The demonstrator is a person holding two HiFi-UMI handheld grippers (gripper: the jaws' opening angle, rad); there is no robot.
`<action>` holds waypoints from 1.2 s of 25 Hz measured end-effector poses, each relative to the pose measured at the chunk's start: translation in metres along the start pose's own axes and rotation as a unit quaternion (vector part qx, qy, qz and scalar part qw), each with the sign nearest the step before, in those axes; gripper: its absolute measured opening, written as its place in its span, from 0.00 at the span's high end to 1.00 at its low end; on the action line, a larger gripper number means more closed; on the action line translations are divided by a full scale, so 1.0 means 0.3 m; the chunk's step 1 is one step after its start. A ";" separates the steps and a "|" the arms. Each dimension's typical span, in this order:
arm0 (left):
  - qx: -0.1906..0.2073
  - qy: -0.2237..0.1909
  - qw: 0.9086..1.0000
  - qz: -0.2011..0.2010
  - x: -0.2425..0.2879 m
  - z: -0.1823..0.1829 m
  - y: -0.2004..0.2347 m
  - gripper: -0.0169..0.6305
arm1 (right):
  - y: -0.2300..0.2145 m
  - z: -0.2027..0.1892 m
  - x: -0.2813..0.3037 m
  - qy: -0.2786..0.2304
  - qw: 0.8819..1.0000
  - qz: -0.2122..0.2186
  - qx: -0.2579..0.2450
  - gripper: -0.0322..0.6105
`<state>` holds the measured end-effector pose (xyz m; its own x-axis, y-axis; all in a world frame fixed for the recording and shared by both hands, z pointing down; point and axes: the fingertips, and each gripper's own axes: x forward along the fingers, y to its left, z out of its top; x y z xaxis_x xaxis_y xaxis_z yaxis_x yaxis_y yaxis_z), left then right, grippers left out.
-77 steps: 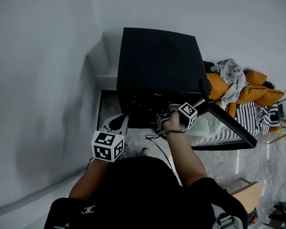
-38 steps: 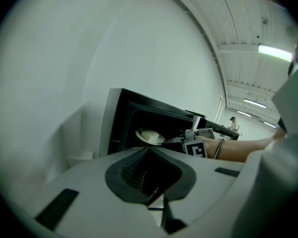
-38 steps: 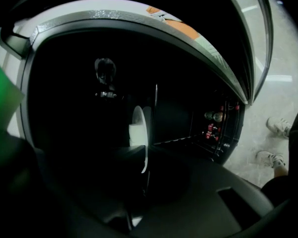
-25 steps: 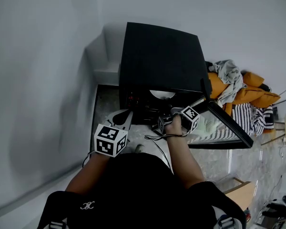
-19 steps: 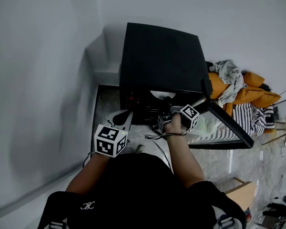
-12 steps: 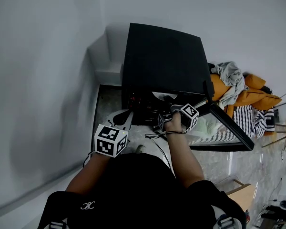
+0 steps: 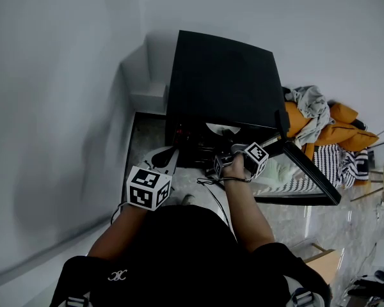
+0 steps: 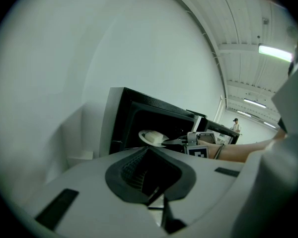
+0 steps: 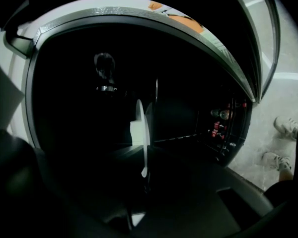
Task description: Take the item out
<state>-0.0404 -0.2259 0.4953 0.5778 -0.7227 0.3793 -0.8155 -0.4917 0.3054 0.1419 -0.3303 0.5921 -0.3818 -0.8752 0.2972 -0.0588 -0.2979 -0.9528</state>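
Note:
A black oven (image 7: 221,75) stands with its door (image 7: 307,174) swung open to the right. A white plate (image 7: 221,129) with a pale item on it sticks out of the oven's mouth. My right gripper (image 7: 228,144) is shut on the plate's near rim. In the right gripper view the plate (image 9: 141,138) shows edge-on between the jaws, with the pale item (image 9: 134,130) on its left face. My left gripper (image 7: 165,158) hangs low in front of the oven's left corner, shut and holding nothing. From the left gripper view the plate (image 8: 153,138) appears just outside the dark cavity.
A pile of orange, grey and striped cloth (image 7: 326,123) lies right of the oven behind the door. A white ledge (image 7: 147,98) and wall close off the left. A cable (image 7: 208,184) trails from my right wrist. Shoes (image 9: 283,128) stand on the pale floor.
Three seconds ago the plate was hidden inside the oven. It has since come out to the oven's mouth with my right gripper. The left gripper has hardly moved.

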 end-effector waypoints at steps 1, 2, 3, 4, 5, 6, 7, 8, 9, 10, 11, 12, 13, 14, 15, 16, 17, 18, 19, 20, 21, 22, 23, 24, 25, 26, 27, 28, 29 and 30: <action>0.000 0.000 1.000 0.000 0.000 0.001 -0.001 0.97 | -0.001 0.000 -0.004 0.001 1.000 0.001 -0.003 0.91; 0.001 0.000 1.000 -0.001 0.000 0.003 -0.004 0.97 | 0.000 -0.001 -0.008 0.002 1.000 0.002 -0.006 0.91; 0.001 0.000 1.000 -0.002 0.000 0.004 -0.007 0.97 | 0.003 -0.003 -0.013 0.003 1.000 0.004 -0.010 0.91; 0.002 0.000 1.000 -0.003 0.001 0.004 -0.010 0.97 | 0.007 -0.004 -0.018 0.004 1.000 0.008 -0.014 0.91; 0.003 0.000 1.000 -0.005 0.003 0.004 -0.013 0.97 | 0.009 -0.004 -0.023 0.006 1.000 0.011 -0.018 0.91; 0.003 0.001 1.000 -0.006 0.005 0.004 -0.015 0.97 | 0.009 -0.002 -0.030 0.006 1.000 0.014 -0.021 0.91; 0.004 0.001 1.000 -0.007 0.008 0.004 -0.017 0.97 | 0.008 -0.001 -0.037 0.006 1.000 0.014 -0.022 0.91; 0.004 0.001 1.000 -0.009 0.010 0.005 -0.018 0.97 | 0.007 0.002 -0.045 0.005 1.000 0.014 -0.023 0.91; 0.005 0.001 1.000 -0.010 0.012 0.005 -0.019 0.97 | 0.007 0.004 -0.052 0.005 1.000 0.016 -0.024 0.91; 0.005 0.001 1.000 -0.011 0.013 0.006 -0.021 0.97 | 0.010 0.004 -0.057 0.006 0.999 0.021 -0.024 0.91; 0.005 0.001 1.000 -0.012 0.014 0.006 -0.022 0.97 | 0.014 0.000 -0.063 0.009 0.999 0.025 -0.021 0.91; 0.006 0.002 1.000 -0.014 0.015 0.007 -0.025 0.97 | 0.015 -0.006 -0.070 0.012 0.999 0.026 -0.017 0.91; 0.006 0.003 1.000 -0.016 0.017 0.006 -0.029 0.97 | 0.014 -0.011 -0.077 0.016 0.999 0.026 -0.015 0.91; 0.007 0.004 1.000 -0.018 0.019 0.005 -0.033 0.97 | 0.014 -0.014 -0.083 0.019 0.999 0.028 -0.017 0.91; 0.007 0.005 1.000 -0.020 0.022 0.003 -0.037 0.97 | 0.014 -0.014 -0.088 0.021 0.999 0.032 -0.021 0.91; 0.008 0.005 1.000 -0.022 0.025 0.001 -0.040 0.97 | 0.010 -0.011 -0.095 0.022 0.999 0.034 -0.024 0.92; 0.008 0.005 1.000 -0.023 0.027 0.001 -0.043 0.97 | 0.004 -0.008 -0.102 0.021 0.999 0.034 -0.025 0.91; 0.009 0.005 1.000 -0.025 0.030 0.000 -0.045 0.97 | -0.002 -0.004 -0.109 0.020 0.999 0.035 -0.024 0.91; 0.009 0.005 1.000 -0.026 0.032 0.001 -0.046 0.97 | -0.006 -0.002 -0.116 0.019 0.999 0.035 -0.024 0.91; 0.010 0.006 1.000 -0.028 0.035 0.000 -0.046 0.97 | -0.006 -0.003 -0.123 0.018 0.999 0.036 -0.024 0.92; 0.010 0.007 0.999 -0.030 0.038 -0.001 -0.044 0.97 | -0.004 -0.005 -0.128 0.018 0.999 0.037 -0.025 0.91; 0.010 0.009 0.999 -0.032 0.042 -0.002 -0.043 0.97 | -0.004 -0.008 -0.133 0.018 0.999 0.038 -0.026 0.92; 0.010 0.011 0.999 -0.035 0.045 -0.004 -0.043 0.97 | -0.003 -0.010 -0.139 0.019 0.999 0.040 -0.026 0.91; 0.011 0.013 0.999 -0.037 0.048 -0.006 -0.046 0.97 | -0.001 -0.012 -0.147 0.018 0.999 0.042 -0.026 0.92; 0.012 0.015 0.999 -0.040 0.051 -0.007 -0.050 0.97 | 0.002 -0.013 -0.157 0.018 0.999 0.045 -0.026 0.92; 0.014 0.017 0.999 -0.044 0.055 -0.007 -0.054 0.97 | 0.006 -0.012 -0.168 0.017 0.998 0.048 -0.026 0.91; 0.016 0.019 0.999 -0.047 0.059 -0.008 -0.059 0.97 | 0.009 -0.011 -0.179 0.015 0.998 0.050 -0.026 0.92; 0.017 0.021 0.998 -0.051 0.063 -0.009 -0.064 0.97 | 0.010 -0.008 -0.190 0.014 0.998 0.053 -0.028 0.92; 0.019 0.022 0.998 -0.054 0.067 -0.011 -0.071 0.97 | 0.009 -0.005 -0.203 0.013 0.998 0.054 -0.029 0.91; 0.020 0.024 0.998 -0.058 0.071 -0.012 -0.078 0.97 | 0.007 -0.002 -0.216 0.012 0.998 0.054 -0.031 0.92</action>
<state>-0.0090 -0.2281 0.4995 0.6686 -0.6364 0.3846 -0.7431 -0.5908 0.3141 0.1659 -0.2741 0.5709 -0.4103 -0.8917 0.1909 -0.0722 -0.1769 -0.9816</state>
